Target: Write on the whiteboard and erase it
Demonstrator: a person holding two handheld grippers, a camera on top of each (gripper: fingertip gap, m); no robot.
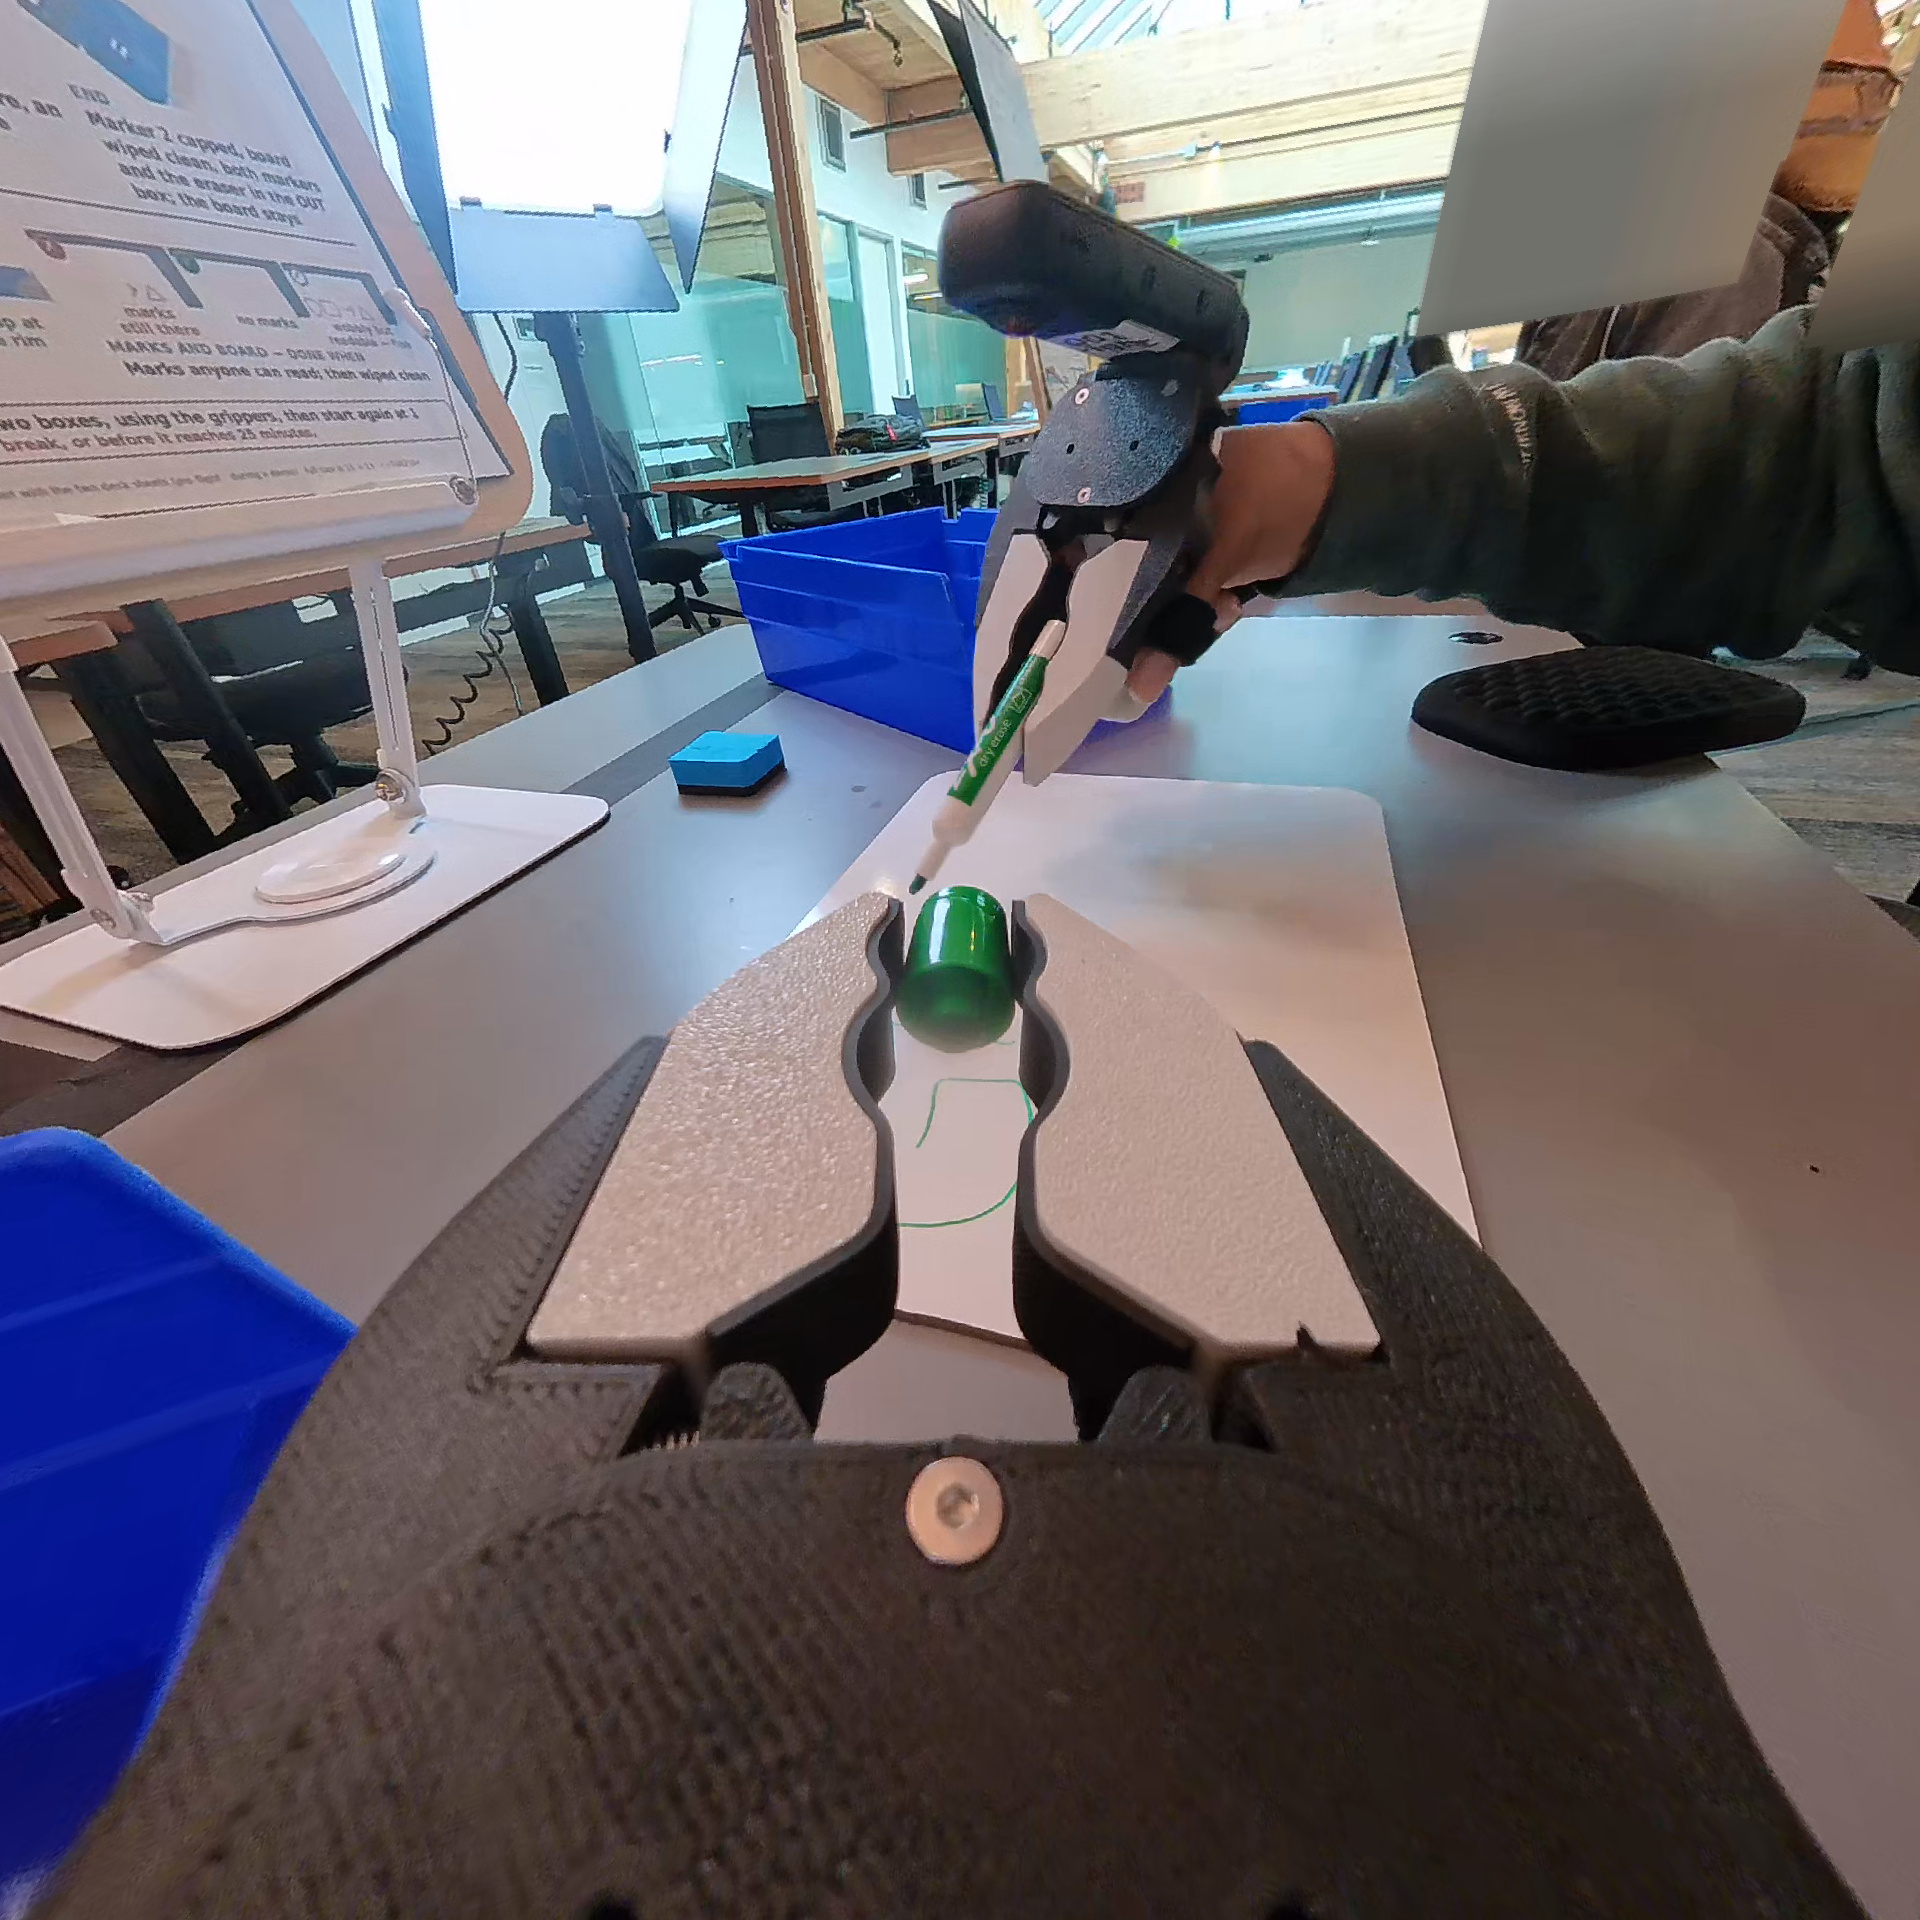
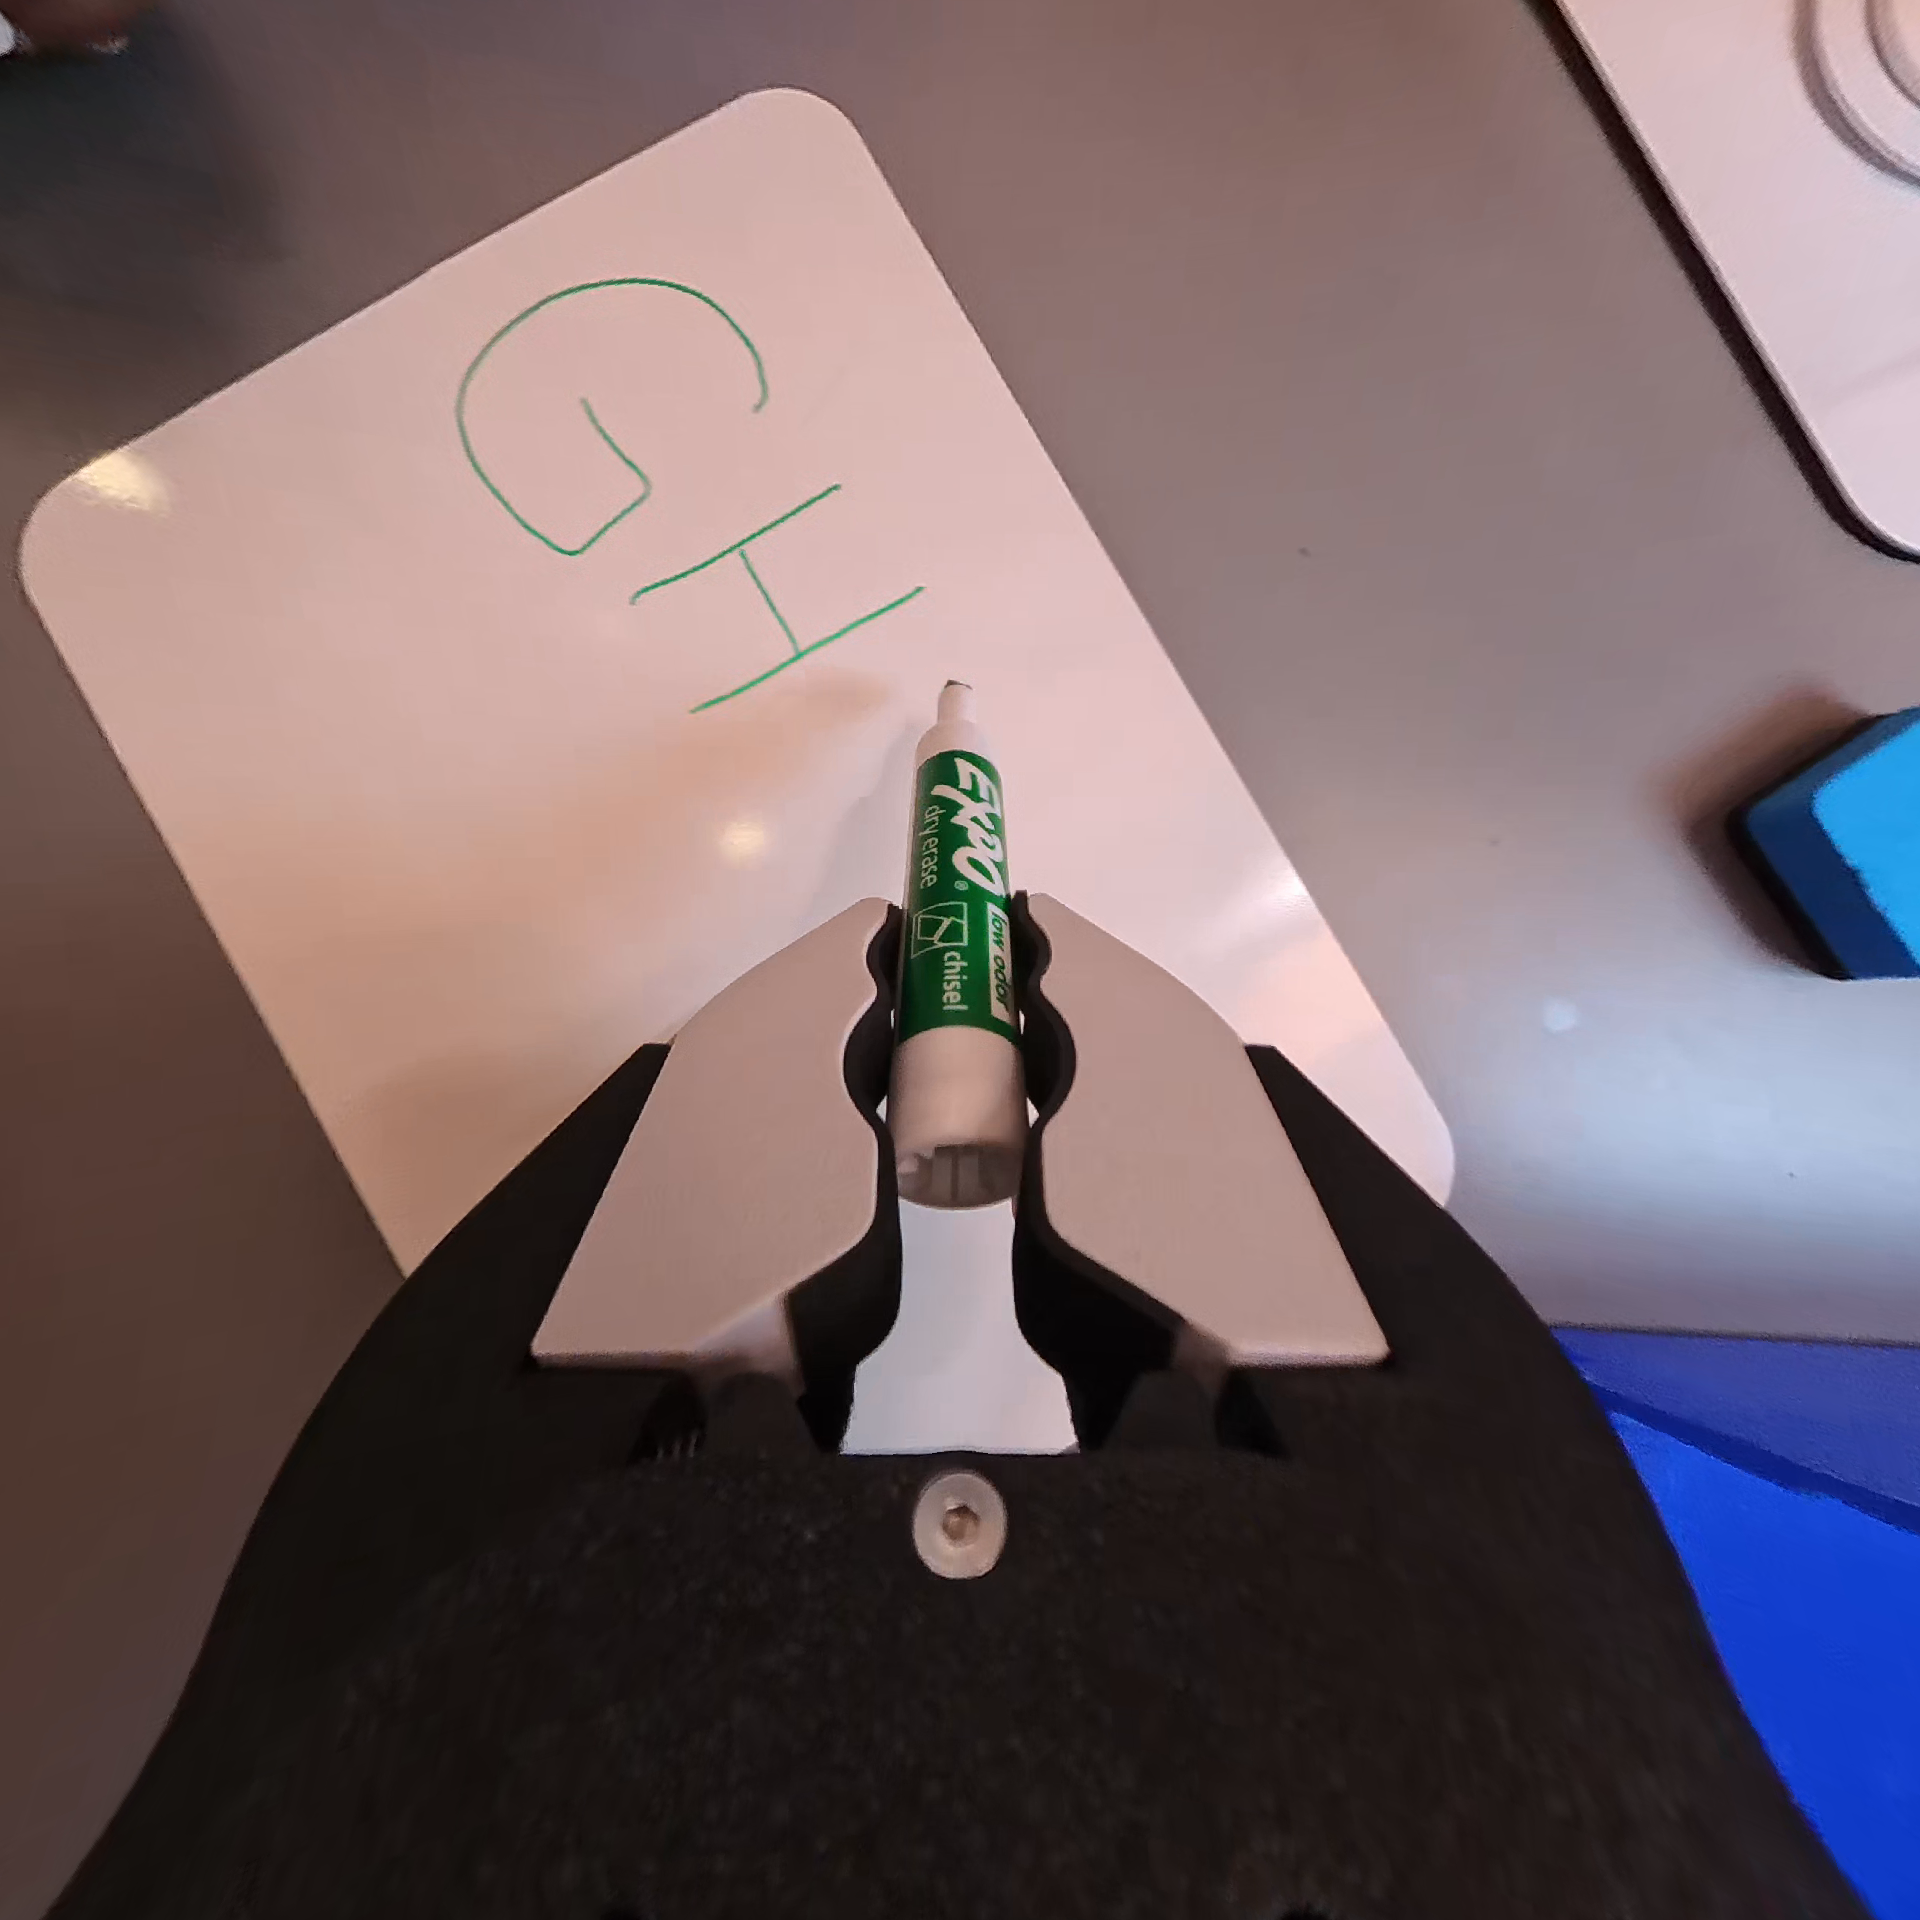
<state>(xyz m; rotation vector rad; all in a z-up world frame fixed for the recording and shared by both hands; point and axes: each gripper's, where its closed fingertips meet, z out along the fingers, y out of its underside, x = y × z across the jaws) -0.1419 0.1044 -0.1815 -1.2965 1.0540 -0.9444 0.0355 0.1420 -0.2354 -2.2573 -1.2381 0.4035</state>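
On the grey worktop [image 2: 1351, 436] lies the whiteboard [image 2: 416, 831], flat, with green strokes drawn across its far half. Above it we hold the green marker [image 2: 956, 883], uncapped; our right tool [image 2: 956, 925] is clamped on the barrel, with the back end of the marker sticking out behind the fingers [image 2: 1122, 1039] and the tip pointing down at the board just beside the nearest stroke. Whether the tip touches the surface we cannot tell. Our left tool [image 1: 956, 935] pinches the green cap [image 1: 956, 982] between its fingertips, low over the near part of the board, and from that side the marker tip sits just beyond the cap. Farther out, a blue eraser [image 1: 727, 762] rests on the worktop beside the board. Behind it stands a blue bin [image 1: 862, 613], and another blue bin [image 1: 125, 1403] sits close by our left tool. A white stand [image 1: 312, 894] carrying a printed sheet is off to the left.
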